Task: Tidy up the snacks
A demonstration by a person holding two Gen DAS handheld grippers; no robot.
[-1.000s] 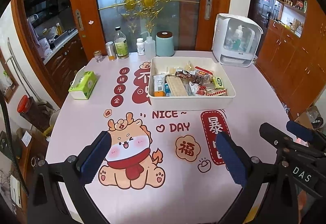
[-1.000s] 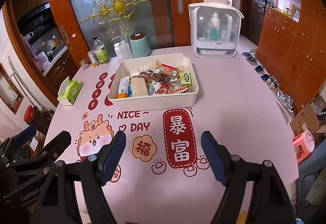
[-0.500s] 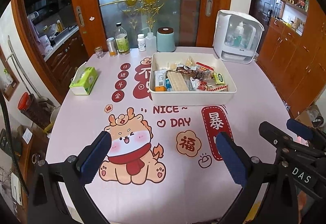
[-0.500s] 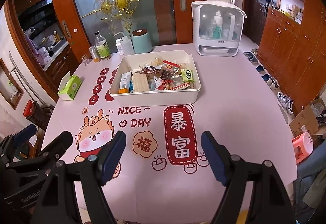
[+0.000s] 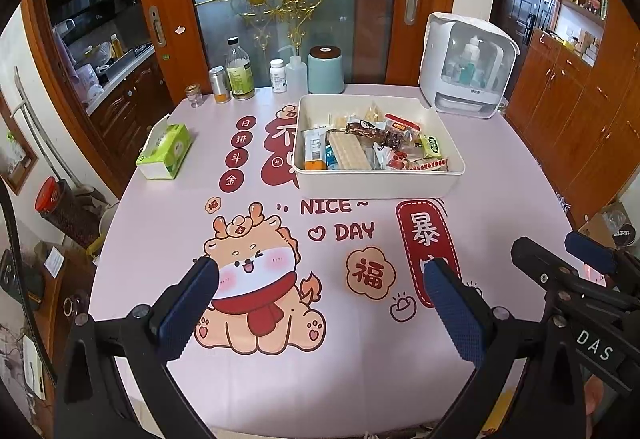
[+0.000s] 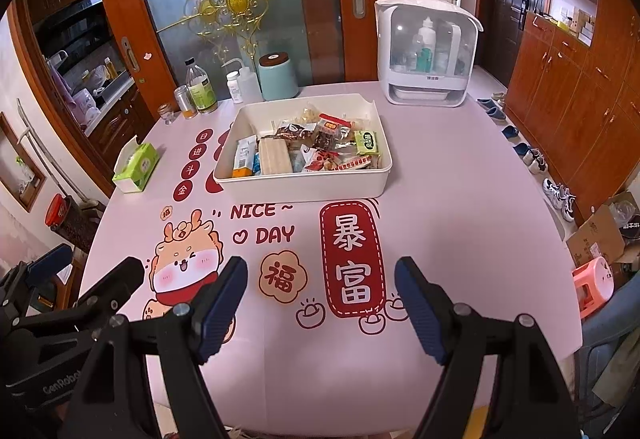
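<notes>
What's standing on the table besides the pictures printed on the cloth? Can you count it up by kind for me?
Bottles, jars and cans along the far edge: 5
Teal canister with a brown lid: 1
White bin of snacks: 1
Green tissue box: 1
White cabinet with a clear door: 1
Total: 9
</notes>
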